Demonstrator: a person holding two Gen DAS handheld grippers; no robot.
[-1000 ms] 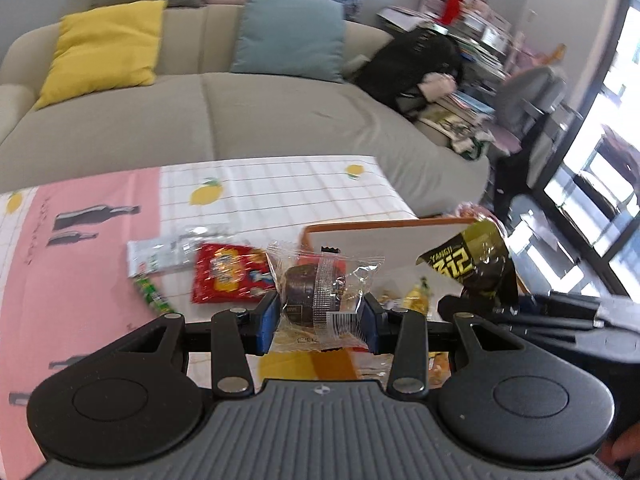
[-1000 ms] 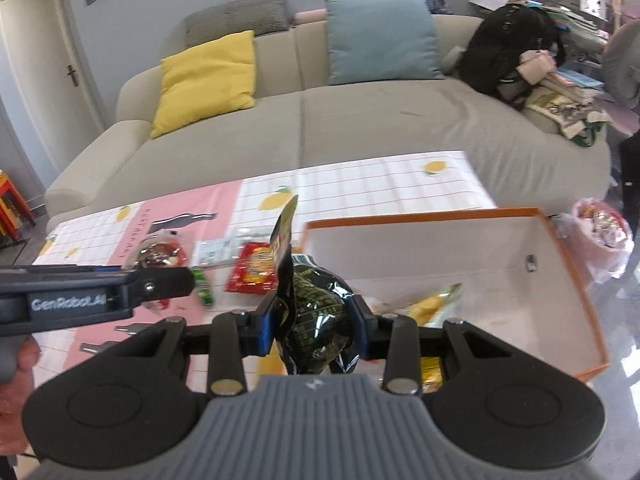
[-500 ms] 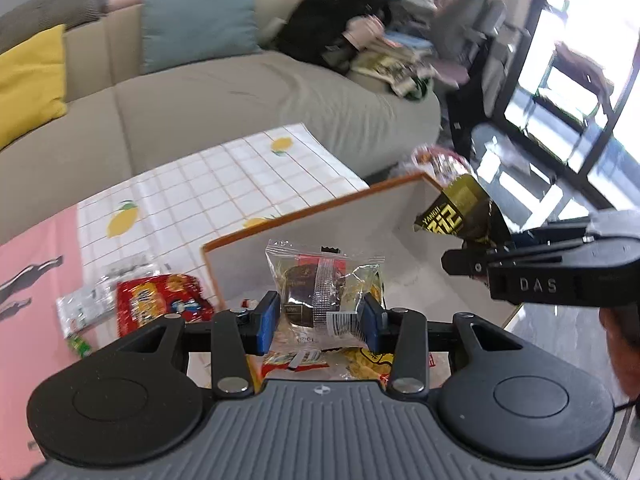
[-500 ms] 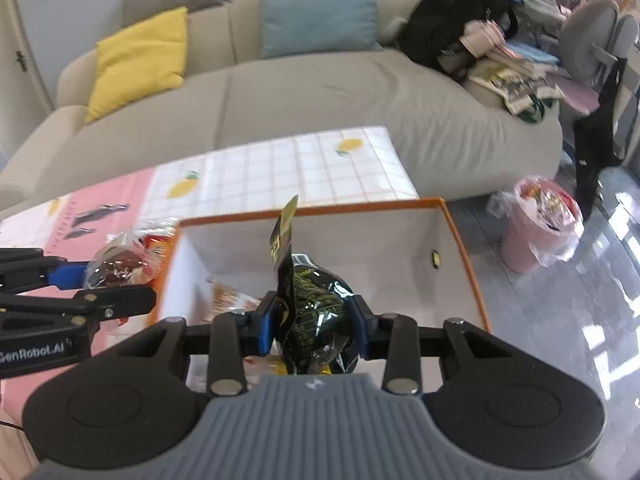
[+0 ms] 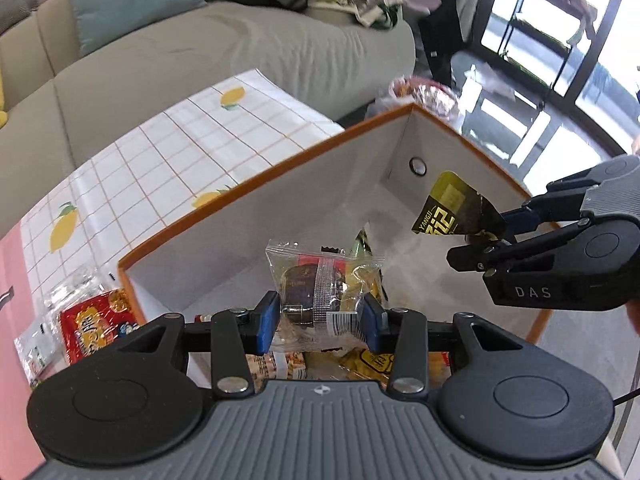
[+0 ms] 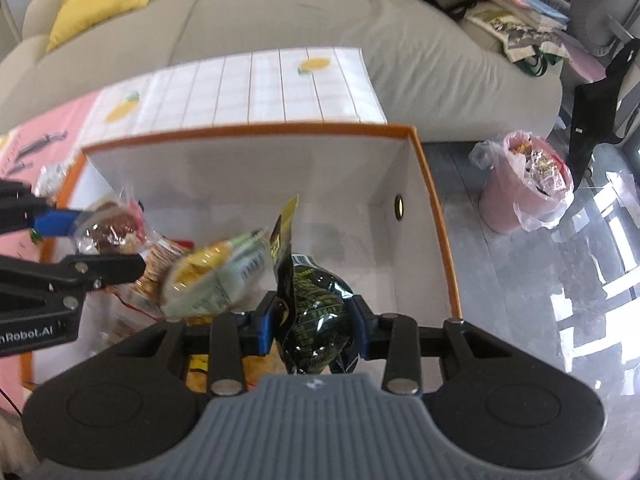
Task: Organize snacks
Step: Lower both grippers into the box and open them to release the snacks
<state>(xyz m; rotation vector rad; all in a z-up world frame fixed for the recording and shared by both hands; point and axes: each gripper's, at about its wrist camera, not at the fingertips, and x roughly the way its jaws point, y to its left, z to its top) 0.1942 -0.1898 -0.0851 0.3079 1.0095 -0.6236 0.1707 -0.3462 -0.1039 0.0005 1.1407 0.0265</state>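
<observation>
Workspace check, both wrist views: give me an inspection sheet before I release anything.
Surface: lemon-print tablecloth, pink section at left.
Job's things: orange-rimmed box holding loose snacks; clear-wrapped cake; black-green pouch.
Clutter: red snack pack and clear packets outside the box, on the cloth.
Grippers: left gripper shut on the cake, right gripper shut on the pouch, both over the box.
Cables: thin dark cable at right edge.
Surroundings: sofa, pink bin on floor.

Clear-wrapped cake (image 5: 316,288) between jaws, above box (image 5: 256,184)
</observation>
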